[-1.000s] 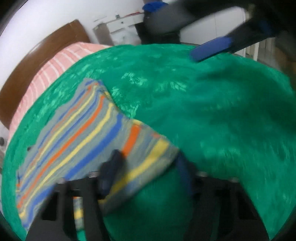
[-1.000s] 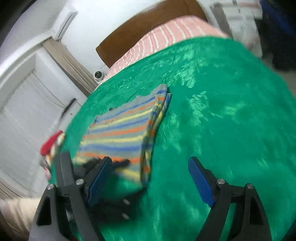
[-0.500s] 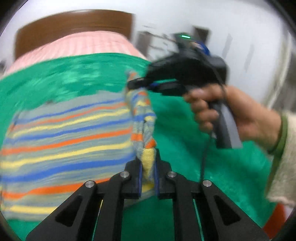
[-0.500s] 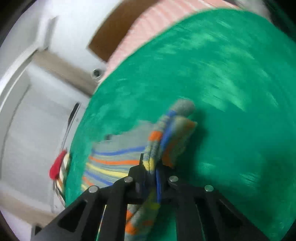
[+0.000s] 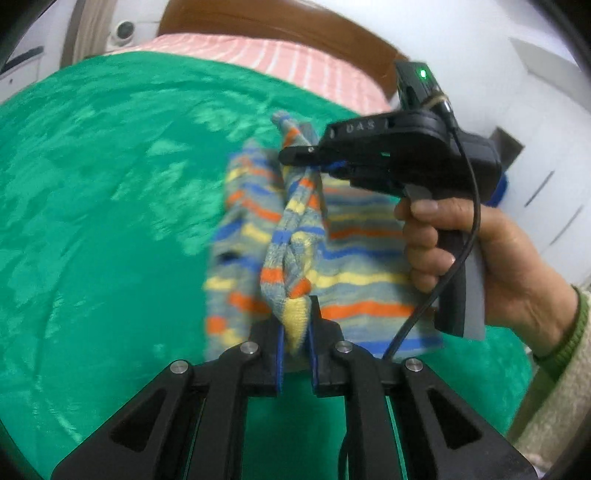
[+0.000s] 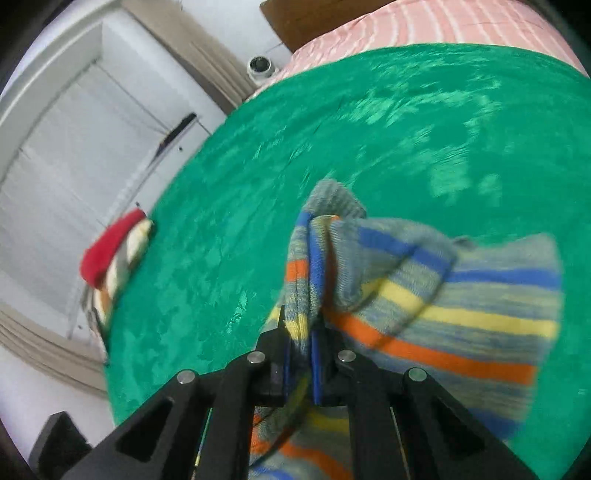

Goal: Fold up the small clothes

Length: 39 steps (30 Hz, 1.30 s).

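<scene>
A small grey knit garment [image 5: 354,258] with blue, yellow and orange stripes hangs lifted above the green blanket [image 5: 110,221]. My left gripper [image 5: 295,332] is shut on one yellow-striped corner of it. My right gripper [image 6: 300,343] is shut on another corner of the striped garment [image 6: 461,302]. In the left wrist view the right gripper [image 5: 306,157] shows at upper right, held by a hand, with the cloth stretched between the two grippers.
The green blanket [image 6: 332,147] covers a bed with a pink striped sheet [image 5: 258,62] and brown headboard [image 5: 277,22] at the far end. A folded red and striped pile [image 6: 114,251] lies at the blanket's left edge. White wardrobe doors [image 6: 74,166] stand left.
Both grippers were open by the flat garment a second ago. They closed on its corners and have lifted it off the blanket, so it now hangs between them.
</scene>
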Each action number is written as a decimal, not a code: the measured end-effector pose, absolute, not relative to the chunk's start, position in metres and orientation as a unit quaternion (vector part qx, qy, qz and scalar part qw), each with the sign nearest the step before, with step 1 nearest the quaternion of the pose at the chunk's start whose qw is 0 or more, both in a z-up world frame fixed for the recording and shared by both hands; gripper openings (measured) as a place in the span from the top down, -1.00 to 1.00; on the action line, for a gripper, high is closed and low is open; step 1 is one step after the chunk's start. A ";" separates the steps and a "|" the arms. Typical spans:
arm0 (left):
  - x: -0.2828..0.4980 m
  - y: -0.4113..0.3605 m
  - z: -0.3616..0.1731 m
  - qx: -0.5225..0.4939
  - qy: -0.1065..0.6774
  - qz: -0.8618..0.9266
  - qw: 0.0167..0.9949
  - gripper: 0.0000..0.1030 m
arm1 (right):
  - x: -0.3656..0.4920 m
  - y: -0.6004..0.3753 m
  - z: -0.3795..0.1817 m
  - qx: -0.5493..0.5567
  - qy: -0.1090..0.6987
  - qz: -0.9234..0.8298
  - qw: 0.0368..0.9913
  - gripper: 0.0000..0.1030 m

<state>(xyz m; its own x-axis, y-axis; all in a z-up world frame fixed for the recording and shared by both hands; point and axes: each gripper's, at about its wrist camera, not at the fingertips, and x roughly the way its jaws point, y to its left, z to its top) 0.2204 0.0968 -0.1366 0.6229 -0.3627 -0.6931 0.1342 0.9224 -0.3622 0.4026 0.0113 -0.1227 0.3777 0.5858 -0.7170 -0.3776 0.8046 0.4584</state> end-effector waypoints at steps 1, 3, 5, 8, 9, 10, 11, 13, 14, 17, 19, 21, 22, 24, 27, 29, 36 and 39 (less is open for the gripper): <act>0.217 0.098 -0.143 -0.137 0.423 -0.130 0.886 0.54 | 0.404 0.017 -0.128 0.113 0.477 0.292 0.821 0.72; 0.216 0.105 -0.143 -0.145 0.425 -0.126 0.885 0.25 | 0.404 0.019 -0.135 0.146 0.483 0.297 0.811 0.17; 0.205 0.111 -0.135 -0.148 0.412 -0.118 0.891 -0.25 | 0.399 0.011 -0.128 0.184 0.465 0.312 0.808 -0.01; 0.197 0.125 -0.123 -0.159 0.382 -0.132 0.901 -0.44 | 0.377 -0.013 -0.101 0.183 0.420 0.314 0.832 -0.01; 0.198 0.124 -0.121 -0.160 0.381 -0.141 0.900 -0.44 | 0.369 -0.022 -0.092 0.167 0.412 0.301 0.844 -0.01; 0.200 0.119 -0.120 -0.156 0.382 -0.147 0.899 -0.44 | 0.357 -0.033 -0.084 0.141 0.404 0.289 0.856 -0.01; 0.204 0.113 -0.121 -0.146 0.385 -0.150 0.899 -0.44 | 0.343 -0.044 -0.077 0.104 0.396 0.280 0.868 -0.01; 0.212 0.101 -0.125 -0.110 0.394 -0.130 0.903 -0.38 | 0.315 -0.055 -0.071 0.042 0.387 0.273 0.880 -0.01; 0.221 0.099 -0.132 -0.094 0.404 -0.103 0.904 -0.28 | 0.296 -0.061 -0.072 0.010 0.382 0.279 0.881 -0.01; 0.229 0.109 -0.157 -0.106 0.445 -0.061 0.887 0.19 | 0.259 -0.062 -0.099 -0.014 0.393 0.324 0.861 0.02; 0.230 0.114 -0.158 -0.103 0.446 -0.068 0.887 0.18 | 0.253 -0.058 -0.137 -0.043 0.443 0.297 0.845 0.03; 0.227 0.113 -0.148 -0.082 0.448 -0.070 0.888 0.15 | 0.247 -0.064 -0.148 -0.061 0.433 0.260 0.861 0.04; 0.224 0.117 -0.139 -0.080 0.439 -0.074 0.892 -0.02 | 0.246 -0.067 -0.144 -0.050 0.435 0.258 0.861 0.04; 0.229 0.125 -0.124 -0.093 0.422 -0.095 0.897 -0.64 | 0.248 -0.083 -0.128 0.005 0.430 0.260 0.864 -0.10; 0.256 0.129 -0.114 -0.117 0.413 -0.155 0.890 -0.91 | 0.258 -0.114 -0.105 0.080 0.394 0.252 0.880 -0.43; 0.288 0.121 -0.122 -0.112 0.454 -0.178 0.866 -0.91 | 0.275 -0.118 -0.104 0.114 0.403 0.243 0.875 -0.43; 0.350 0.104 -0.149 -0.088 0.500 -0.175 0.844 -0.84 | 0.337 -0.111 -0.151 0.230 0.453 0.252 0.824 -0.38; 0.357 0.088 -0.158 -0.089 0.521 -0.191 0.827 0.64 | 0.348 -0.080 -0.161 0.195 0.467 0.235 0.830 0.40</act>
<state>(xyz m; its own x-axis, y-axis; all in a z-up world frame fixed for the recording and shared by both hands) 0.3569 0.0880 -0.1582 0.3831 -0.4095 -0.8280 0.2231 0.9108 -0.3473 0.3480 -0.0801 -0.1614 0.4534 0.5720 -0.6836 -0.2070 0.8135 0.5435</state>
